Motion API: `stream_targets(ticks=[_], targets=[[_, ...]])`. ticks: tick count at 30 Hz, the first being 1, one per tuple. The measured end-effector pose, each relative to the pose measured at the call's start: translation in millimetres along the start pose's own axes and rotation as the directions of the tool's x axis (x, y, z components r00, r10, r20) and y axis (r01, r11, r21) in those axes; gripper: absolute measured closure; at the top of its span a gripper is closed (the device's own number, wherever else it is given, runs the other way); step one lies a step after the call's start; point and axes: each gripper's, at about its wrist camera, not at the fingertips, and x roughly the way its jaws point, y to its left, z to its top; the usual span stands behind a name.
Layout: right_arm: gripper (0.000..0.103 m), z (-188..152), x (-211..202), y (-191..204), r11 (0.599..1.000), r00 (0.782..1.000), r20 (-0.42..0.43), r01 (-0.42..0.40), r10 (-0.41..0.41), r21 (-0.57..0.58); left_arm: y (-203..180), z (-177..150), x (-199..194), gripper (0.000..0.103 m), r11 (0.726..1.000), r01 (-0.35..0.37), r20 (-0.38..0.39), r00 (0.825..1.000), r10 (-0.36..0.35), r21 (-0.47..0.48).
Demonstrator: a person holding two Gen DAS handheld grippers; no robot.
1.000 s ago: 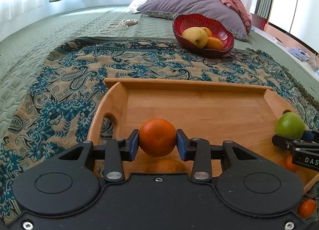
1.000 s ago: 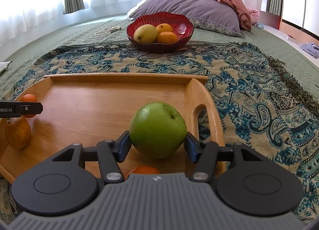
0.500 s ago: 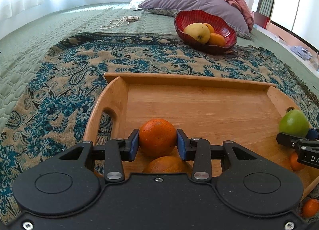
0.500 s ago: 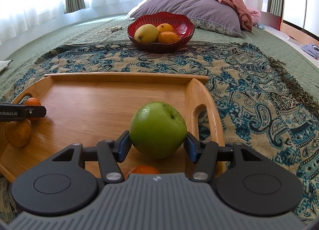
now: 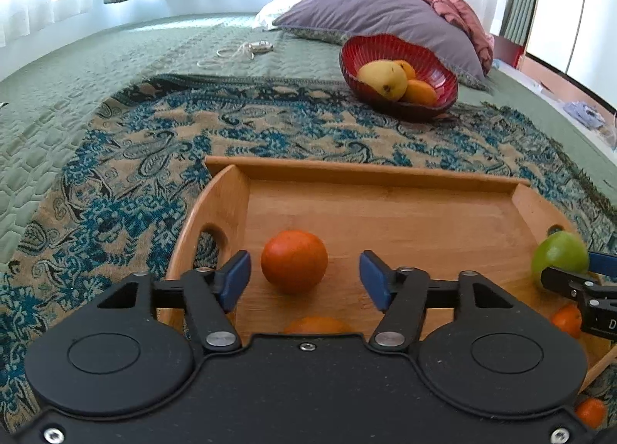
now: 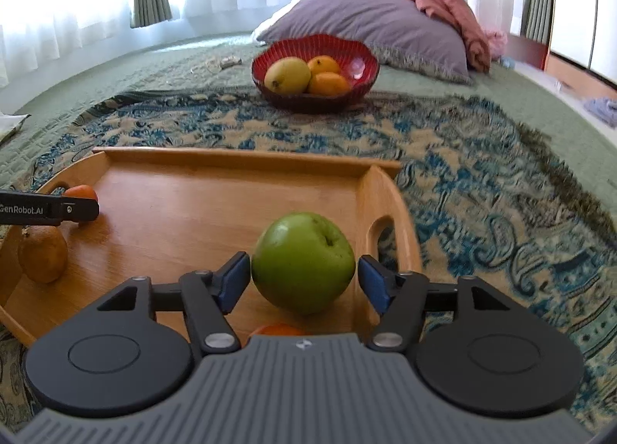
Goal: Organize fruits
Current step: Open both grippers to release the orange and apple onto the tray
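Left gripper (image 5: 304,274): jaws spread wide, clear gaps on both sides of the orange (image 5: 294,261), which sits on the floor of the wooden tray (image 5: 370,174) near its left handle cutout. Looks like a release; fruit rests on the tray, not in the pads.

Right gripper (image 6: 304,282): jaws parted, a thin gap showing on each side of the green apple (image 6: 303,261). The apple sits at the tray's right end beside the handle slot, apparently resting on the tray. Judgement: both fruits are being set down at opposite ends so they do not crowd.

Around: a brown-orange fruit (image 6: 42,253) sits just behind the left gripper, and another small orange (image 6: 275,329) is half hidden under the right one. Beyond the tray, on the paisley blanket (image 6: 482,174), a red bowl (image 6: 362,54) holds a yellow mango (image 6: 289,76) and two oranges. Path to the bowl is open; tray's far wall is the only lip to clear.
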Motion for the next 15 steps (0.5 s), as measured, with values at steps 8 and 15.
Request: stream_targets(ticks=[8, 15], targets=[[0.015, -1, -24, -3, 1.0, 0.998, 0.054, -0.03, 0.03, 0.006, -15, -6, -42, 0.02, 0.999, 0.036, 0.088, 0.995, -0.039, 0.038], [0.009, -14, -49, -1, 0.999, 0.994, 0.098, -0.038, 0.038, 0.0, -27, -27, -81, 0.014, 0.994, 0.082, 0.132, 0.987, -0.09, 0.071]])
